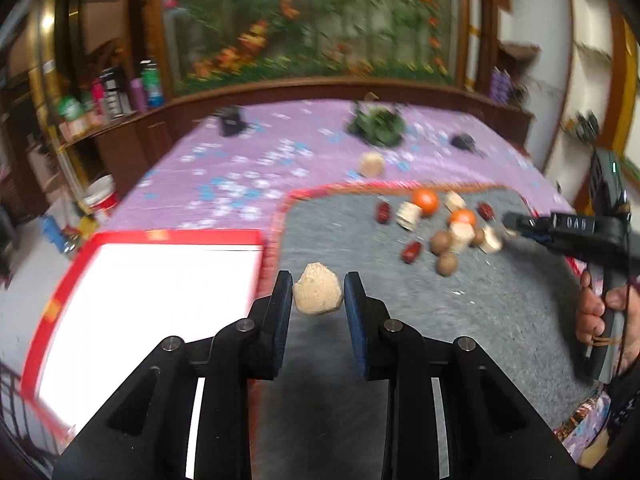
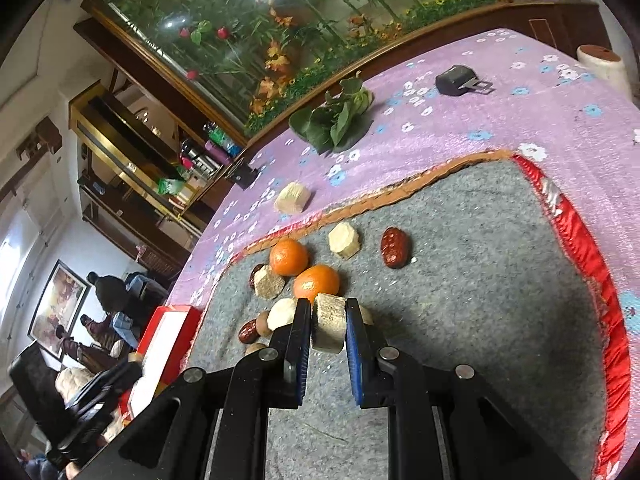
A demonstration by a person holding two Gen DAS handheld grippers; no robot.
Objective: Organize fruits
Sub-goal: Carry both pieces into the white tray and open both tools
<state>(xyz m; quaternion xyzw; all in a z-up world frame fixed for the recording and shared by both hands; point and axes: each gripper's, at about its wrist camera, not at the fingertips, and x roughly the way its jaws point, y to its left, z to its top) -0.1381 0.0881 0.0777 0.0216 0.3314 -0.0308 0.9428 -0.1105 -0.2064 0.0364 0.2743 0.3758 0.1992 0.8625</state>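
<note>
The left gripper [image 1: 318, 294] is closed on a pale, lumpy beige chunk [image 1: 318, 295], held clear above the grey felt mat [image 1: 500, 308] at that mat's left edge. Just left of the mat lies a red-rimmed box [image 1: 160, 236] with a bright white inside. The right gripper [image 2: 329, 326] is clamped on a cut, pale cylindrical piece [image 2: 329, 326] low over the same mat, just in front of an orange [image 2: 316, 283]. A second orange [image 2: 289, 257] lies behind it, touching a beige cut piece [image 2: 269, 282]. A dried red date [image 2: 395, 247] lies on the mat to the right of the oranges. Another pale chunk [image 2: 293, 198] sits off the mat on the purple flowered cloth [image 2: 520, 112], with leafy greens [image 2: 336, 120] farther back.
</note>
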